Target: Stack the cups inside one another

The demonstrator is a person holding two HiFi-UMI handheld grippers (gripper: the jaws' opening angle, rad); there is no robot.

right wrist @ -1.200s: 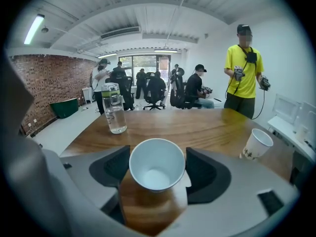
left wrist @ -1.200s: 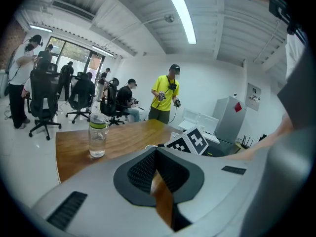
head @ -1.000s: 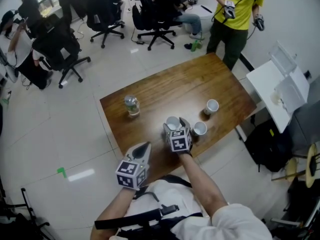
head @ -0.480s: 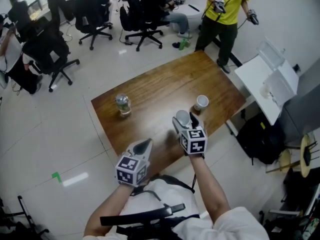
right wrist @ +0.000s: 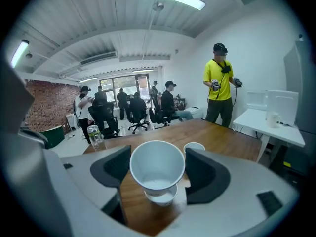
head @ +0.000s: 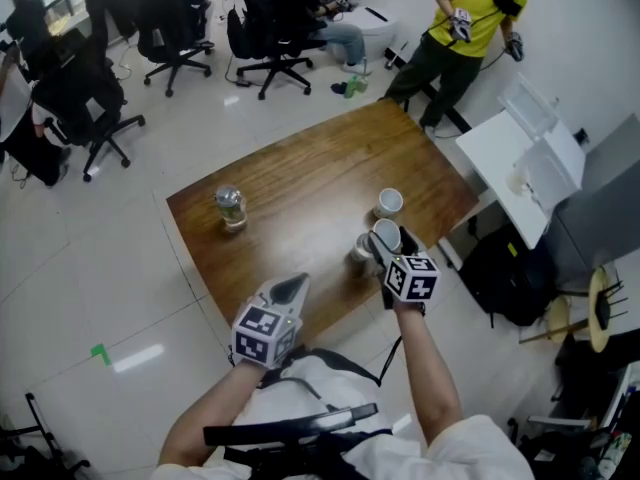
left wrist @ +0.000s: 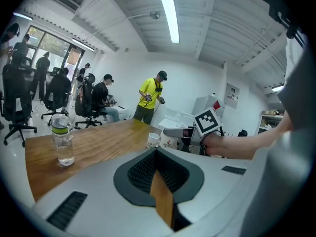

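Note:
My right gripper (right wrist: 157,168) is shut on a white paper cup (right wrist: 157,163), which it holds upright above the wooden table (head: 300,183). Directly under that cup a second white cup (right wrist: 161,196) stands on the table, a small gap between them. In the head view the held cup (head: 386,234) is near the table's front right edge, the lower cup (head: 361,250) just left of it. A third cup (head: 388,203) stands a little farther back. My left gripper (head: 291,288) hovers at the front edge, shut and empty. The left gripper view shows the third cup (left wrist: 153,140) and the right gripper (left wrist: 185,132).
A clear water bottle (head: 230,208) stands on the table's left part. A white side desk (head: 520,163) stands to the right of the table, with a dark bag (head: 505,273) on the floor near it. A person in a yellow shirt (head: 478,13) stands beyond the far corner; office chairs (head: 270,28) fill the back.
My right gripper has carried the cup rightward and upward, from beside the other cups to above one of them. The left gripper has shifted slightly forward.

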